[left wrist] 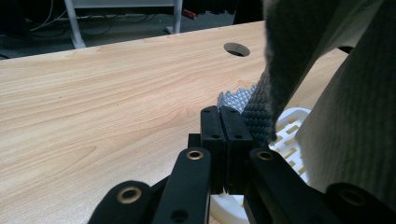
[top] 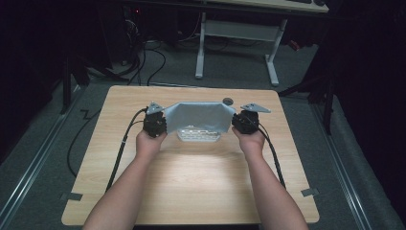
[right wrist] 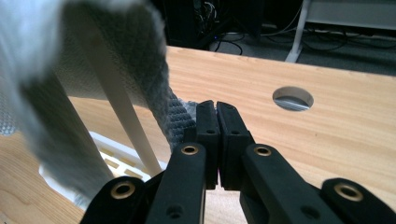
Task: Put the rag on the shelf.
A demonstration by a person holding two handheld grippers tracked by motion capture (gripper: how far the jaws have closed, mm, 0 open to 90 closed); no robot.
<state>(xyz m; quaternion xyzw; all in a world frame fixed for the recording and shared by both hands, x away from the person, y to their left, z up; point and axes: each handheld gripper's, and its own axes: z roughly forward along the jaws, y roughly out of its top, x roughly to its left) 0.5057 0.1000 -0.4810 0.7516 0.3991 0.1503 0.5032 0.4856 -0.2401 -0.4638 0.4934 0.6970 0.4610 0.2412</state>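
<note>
A light grey waffle-weave cloth (top: 198, 115) hangs stretched between my two grippers above the table's middle. My left gripper (top: 155, 123) is shut on the cloth's left corner, and my right gripper (top: 245, 120) on its right corner. In the left gripper view the jaws (left wrist: 226, 112) are pressed together, with the cloth (left wrist: 299, 51) rising to the right of them. The right gripper view shows its jaws (right wrist: 215, 106) closed, the cloth (right wrist: 107, 56) draping away to the left. Under the cloth lies a white slotted plastic tray (top: 198, 135), partly hidden by it.
The wooden table (top: 191, 182) has a round cable hole (top: 228, 101) near its far edge, just behind the cloth. Cables trail from both grippers off the table's sides. A white desk frame (top: 237, 43) stands on the floor beyond.
</note>
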